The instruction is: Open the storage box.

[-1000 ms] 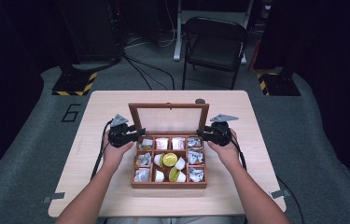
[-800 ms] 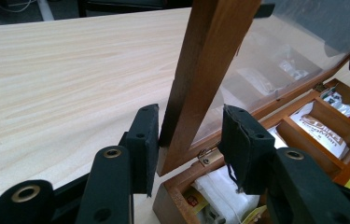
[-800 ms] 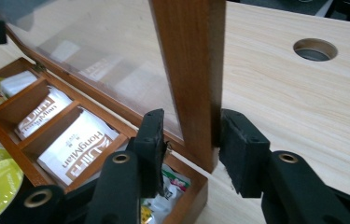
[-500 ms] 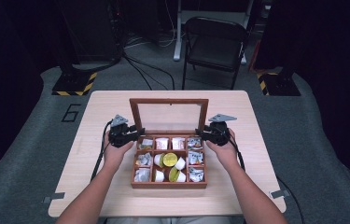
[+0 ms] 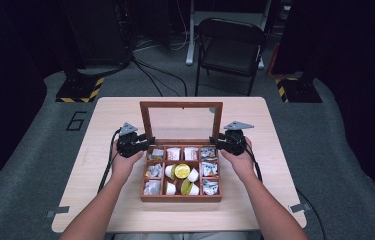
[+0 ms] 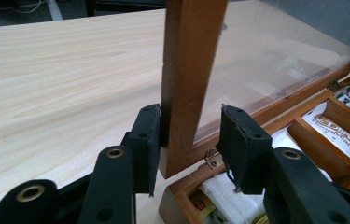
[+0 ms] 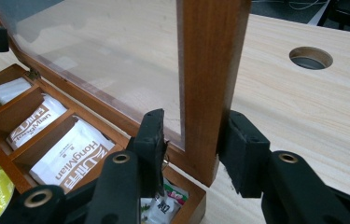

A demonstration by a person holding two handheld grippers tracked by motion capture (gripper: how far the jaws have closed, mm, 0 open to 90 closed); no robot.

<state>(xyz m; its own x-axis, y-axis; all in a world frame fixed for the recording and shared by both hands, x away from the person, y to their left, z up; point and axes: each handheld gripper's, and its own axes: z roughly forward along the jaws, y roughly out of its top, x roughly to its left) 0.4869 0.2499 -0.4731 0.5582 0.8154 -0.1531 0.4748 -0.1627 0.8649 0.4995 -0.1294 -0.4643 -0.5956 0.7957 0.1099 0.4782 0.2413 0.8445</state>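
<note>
A wooden box (image 5: 180,198) with several compartments sits mid-table, its glass-paned lid (image 5: 181,104) raised upright. My left gripper (image 5: 147,142) straddles the lid's left post (image 6: 186,70). Its jaws have just been closing on the wood: one pad lies on it, the other stands close by the glass side. My right gripper (image 5: 219,142) is shut on the right post (image 7: 210,60) in the same way. The box holds white sachets (image 7: 77,158) and small yellow-lidded cups (image 5: 181,170).
The light wooden table (image 5: 255,120) has a round cable hole (image 7: 311,57) behind the lid on the right. A folding chair (image 5: 232,50) stands beyond the far edge. Cables trail from both grippers along the person's forearms.
The lid's top edge stands a little higher than a second ago, so the lid is more upright. Both hands have stayed at its lower corners.
</note>
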